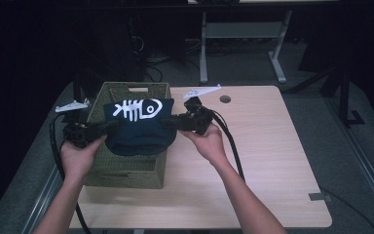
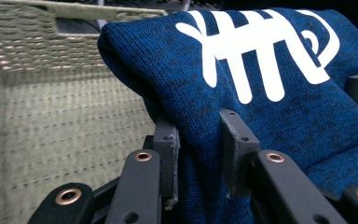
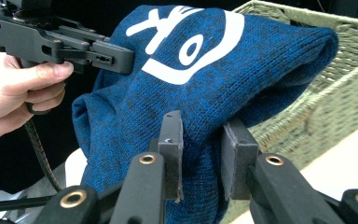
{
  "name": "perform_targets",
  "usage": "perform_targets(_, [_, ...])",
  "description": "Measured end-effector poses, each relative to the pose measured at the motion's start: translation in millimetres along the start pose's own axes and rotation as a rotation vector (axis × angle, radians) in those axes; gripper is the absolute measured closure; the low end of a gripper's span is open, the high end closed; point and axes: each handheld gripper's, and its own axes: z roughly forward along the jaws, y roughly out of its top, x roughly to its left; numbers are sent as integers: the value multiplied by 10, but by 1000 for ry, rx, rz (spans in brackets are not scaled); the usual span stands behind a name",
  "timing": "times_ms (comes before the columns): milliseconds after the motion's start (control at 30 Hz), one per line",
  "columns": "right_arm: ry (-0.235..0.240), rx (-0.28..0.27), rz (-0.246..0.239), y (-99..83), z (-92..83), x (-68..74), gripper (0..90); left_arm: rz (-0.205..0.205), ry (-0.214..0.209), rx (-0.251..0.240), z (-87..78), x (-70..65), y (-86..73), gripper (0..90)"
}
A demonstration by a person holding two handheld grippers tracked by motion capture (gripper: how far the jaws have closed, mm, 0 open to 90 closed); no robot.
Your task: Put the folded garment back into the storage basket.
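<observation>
A folded dark blue knit garment (image 1: 139, 124) with a white fish-skeleton print hangs over the open top of a woven green basket (image 1: 126, 168). My left gripper (image 1: 111, 127) is shut on its left edge; in the left gripper view the blue knit (image 2: 279, 93) is pinched between the two pads (image 2: 168, 158). My right gripper (image 1: 171, 123) is shut on the right edge, and the garment (image 3: 205, 79) fills the gap between its pads (image 3: 235, 154). The left gripper (image 3: 121, 56) and the hand holding it also show in the right gripper view.
The basket (image 2: 51, 107) stands on the left part of a light wooden table (image 1: 263, 156), with bare tabletop to its right and front. A round grommet hole (image 1: 225, 99) sits near the far edge. Beyond are dark floor, cables and a desk frame (image 1: 243, 44).
</observation>
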Motion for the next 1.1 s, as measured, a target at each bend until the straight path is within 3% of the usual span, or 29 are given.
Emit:
perform_targets(533, [-18, 37, -9, 28, 508, 108, 721, -53, 71, 23, -48, 343, -107, 707])
perform_targets(1100, [-39, 84, -7, -42, 772, 109, 720, -70, 110, 70, 7, 507, -188, 700])
